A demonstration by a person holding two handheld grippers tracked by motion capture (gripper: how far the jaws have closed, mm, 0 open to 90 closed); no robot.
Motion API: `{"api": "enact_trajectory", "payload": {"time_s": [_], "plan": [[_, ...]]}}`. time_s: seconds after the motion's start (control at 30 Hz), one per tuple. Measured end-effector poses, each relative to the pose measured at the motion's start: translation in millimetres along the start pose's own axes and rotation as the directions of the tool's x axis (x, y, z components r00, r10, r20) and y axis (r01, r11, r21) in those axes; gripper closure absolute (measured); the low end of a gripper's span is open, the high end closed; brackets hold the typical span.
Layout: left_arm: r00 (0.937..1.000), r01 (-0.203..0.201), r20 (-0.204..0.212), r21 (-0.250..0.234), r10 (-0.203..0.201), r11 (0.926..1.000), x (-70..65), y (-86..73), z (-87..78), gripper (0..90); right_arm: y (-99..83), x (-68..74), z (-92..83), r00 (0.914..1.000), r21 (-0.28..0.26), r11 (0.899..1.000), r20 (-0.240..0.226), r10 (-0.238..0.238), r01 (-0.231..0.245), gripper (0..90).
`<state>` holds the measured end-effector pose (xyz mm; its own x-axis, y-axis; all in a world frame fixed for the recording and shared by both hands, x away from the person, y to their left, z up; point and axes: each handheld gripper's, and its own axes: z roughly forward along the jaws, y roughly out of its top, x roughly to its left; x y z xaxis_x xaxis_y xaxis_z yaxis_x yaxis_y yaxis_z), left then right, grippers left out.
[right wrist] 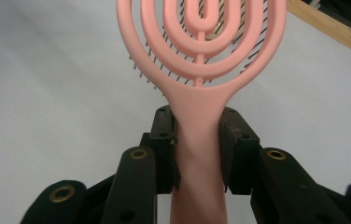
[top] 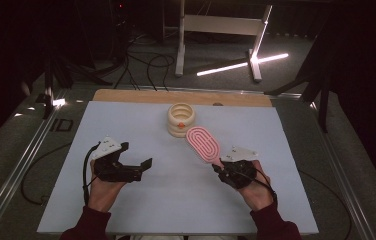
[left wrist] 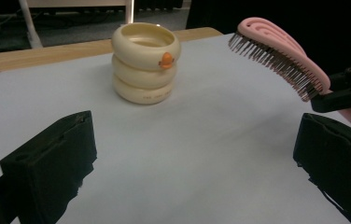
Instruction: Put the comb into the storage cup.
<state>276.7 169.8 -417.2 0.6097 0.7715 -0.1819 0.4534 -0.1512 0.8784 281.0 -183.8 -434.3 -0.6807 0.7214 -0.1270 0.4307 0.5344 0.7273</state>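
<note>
A pink vented hairbrush (top: pixel 203 143) is held above the white table, its head pointing toward a cream ringed cup (top: pixel 181 119) with an orange duck mark. My right gripper (top: pixel 222 165) is shut on the brush's handle (right wrist: pixel 197 140), the pads pressing both sides. In the left gripper view the brush (left wrist: pixel 276 56) hangs bristles down at the upper right, clear of the cup (left wrist: pixel 145 60). My left gripper (top: pixel 141 167) is open at the table's left, jaws wide apart with nothing between them.
The white table top (top: pixel 141 200) has a wooden strip (top: pixel 126 96) along its far edge. Beyond it stand a white frame (top: pixel 216 30) and cables on the dark floor. Metal rails (top: pixel 21 160) run along the table's sides.
</note>
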Motion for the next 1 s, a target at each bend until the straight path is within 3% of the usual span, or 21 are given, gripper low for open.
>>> {"api": "enact_trajectory", "payload": {"time_s": [1.0], "plan": [[0.9958, -0.04, 0.083, 0.009, 0.039, 0.9992, -35.9, 22.2, 43.7, 0.0, 19.9, 24.6, 14.3, 0.9988, -0.057, 0.998, -0.034, -0.036, 0.034, 70.2]]}}
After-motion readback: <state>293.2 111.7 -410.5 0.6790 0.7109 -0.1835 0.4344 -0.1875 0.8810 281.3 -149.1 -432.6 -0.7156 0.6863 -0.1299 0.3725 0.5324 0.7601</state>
